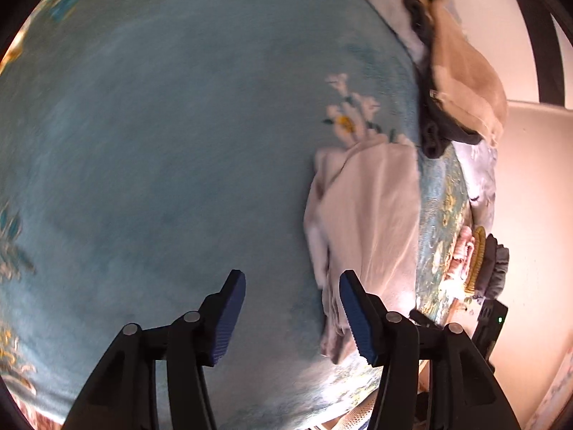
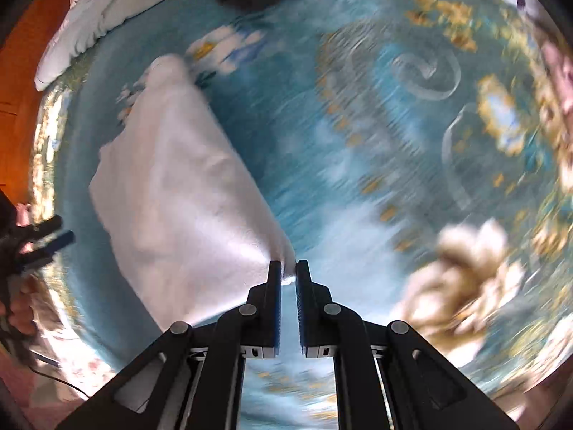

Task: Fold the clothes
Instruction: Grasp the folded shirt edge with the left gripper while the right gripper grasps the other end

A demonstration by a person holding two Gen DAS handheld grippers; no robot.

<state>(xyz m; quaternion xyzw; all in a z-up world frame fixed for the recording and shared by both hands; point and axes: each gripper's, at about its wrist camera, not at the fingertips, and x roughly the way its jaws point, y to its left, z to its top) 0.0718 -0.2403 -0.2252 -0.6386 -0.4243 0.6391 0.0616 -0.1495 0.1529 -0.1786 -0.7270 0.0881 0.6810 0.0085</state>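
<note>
A white garment (image 2: pixel 179 193) lies stretched over the teal floral blanket (image 2: pixel 322 143). My right gripper (image 2: pixel 288 268) is shut on its near corner, the cloth pinched between the blue pads. In the left wrist view the same white garment (image 1: pixel 372 208) lies bunched just right of my left gripper (image 1: pixel 292 286), which stands open above the blanket (image 1: pixel 161 143) with nothing between its fingers. The left gripper also shows at the left edge of the right wrist view (image 2: pixel 43 243), held by a hand (image 2: pixel 21 308). The right wrist view is blurred by motion.
A beige and dark heap of clothes (image 1: pixel 458 64) lies at the bed's far edge. A small stack of folded items (image 1: pixel 480 261) sits near the bed's right edge. A tan crumpled garment (image 2: pixel 465 279) lies right of my right gripper. A pale floral pillow (image 2: pixel 86 18) lies top left.
</note>
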